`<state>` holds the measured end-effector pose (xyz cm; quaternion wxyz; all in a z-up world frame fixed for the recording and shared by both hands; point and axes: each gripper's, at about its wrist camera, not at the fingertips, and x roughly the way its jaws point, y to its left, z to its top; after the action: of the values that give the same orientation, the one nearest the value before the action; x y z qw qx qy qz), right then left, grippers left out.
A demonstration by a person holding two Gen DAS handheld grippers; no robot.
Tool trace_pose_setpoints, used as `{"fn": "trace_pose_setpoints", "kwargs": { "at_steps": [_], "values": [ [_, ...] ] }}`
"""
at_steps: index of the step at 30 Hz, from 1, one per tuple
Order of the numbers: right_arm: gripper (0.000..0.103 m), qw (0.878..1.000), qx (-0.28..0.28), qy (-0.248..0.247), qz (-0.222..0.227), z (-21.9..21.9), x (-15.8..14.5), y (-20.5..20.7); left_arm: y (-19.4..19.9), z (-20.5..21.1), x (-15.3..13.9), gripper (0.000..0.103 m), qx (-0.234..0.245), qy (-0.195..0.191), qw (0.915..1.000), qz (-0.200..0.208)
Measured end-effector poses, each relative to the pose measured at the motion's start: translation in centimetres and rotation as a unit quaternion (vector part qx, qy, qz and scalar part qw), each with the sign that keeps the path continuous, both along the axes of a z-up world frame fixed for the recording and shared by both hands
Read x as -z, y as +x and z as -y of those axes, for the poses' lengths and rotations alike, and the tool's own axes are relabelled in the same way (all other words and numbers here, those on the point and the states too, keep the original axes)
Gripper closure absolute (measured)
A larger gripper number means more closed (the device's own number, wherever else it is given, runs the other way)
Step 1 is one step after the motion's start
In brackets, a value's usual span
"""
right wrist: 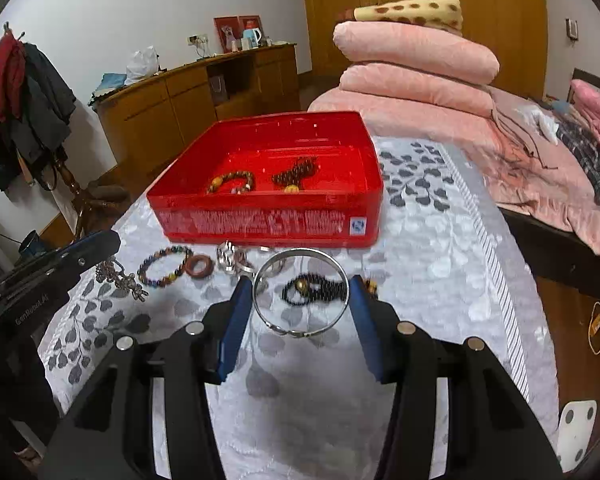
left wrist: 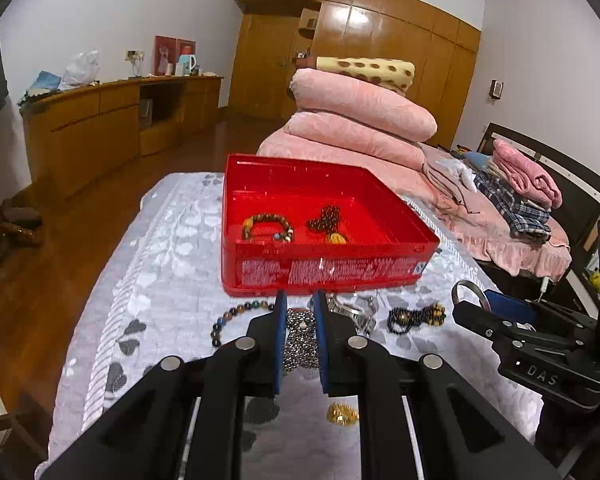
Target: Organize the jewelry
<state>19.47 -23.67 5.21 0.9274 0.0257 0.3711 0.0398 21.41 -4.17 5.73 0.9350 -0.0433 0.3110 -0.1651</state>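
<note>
Place: a home bedroom.
Bed: folded pink quilts (left wrist: 364, 120) and clothes piled on it.
Storage: wooden wardrobe (left wrist: 380, 40) along the far wall, low wooden sideboard (left wrist: 112, 120).
Extras: coat stand (right wrist: 24, 92) hung with jackets.

Left gripper (left wrist: 300, 300): matte black linkage arms, angular, with recessed triangular cut-outs. Blue flat pads (left wrist: 281, 344) lining both fingers. Four round silver pivot caps across the linkage. Pale rails visible between arms near the base. White lettering "GenRobot.AI" along its side in the right wrist view.

Right gripper (right wrist: 300, 284): same black build, same blue pads (right wrist: 232, 328), four silver pivot caps. Small screws and embossed "DAS" on the housing, seen from the left wrist view.
</note>
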Motion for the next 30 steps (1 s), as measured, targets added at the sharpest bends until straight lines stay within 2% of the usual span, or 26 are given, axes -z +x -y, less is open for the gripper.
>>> {"fn": "trace_pose_setpoints", "kwargs": {
  "at_steps": [15,30],
  "values": [
    [0.055,1.0,-0.004,-0.008,0.028,0.2,-3.0,4.5,3.8,1.9,-2.6,0.09,0.01,-0.005,0.9996,0.024],
    [0.055,1.0,-0.017,-0.001,0.024,1.1,-4.6,11.2,10.9,3.0,-4.4,0.09,0.008,-0.032,0.9992,0.025]
  ]
}}
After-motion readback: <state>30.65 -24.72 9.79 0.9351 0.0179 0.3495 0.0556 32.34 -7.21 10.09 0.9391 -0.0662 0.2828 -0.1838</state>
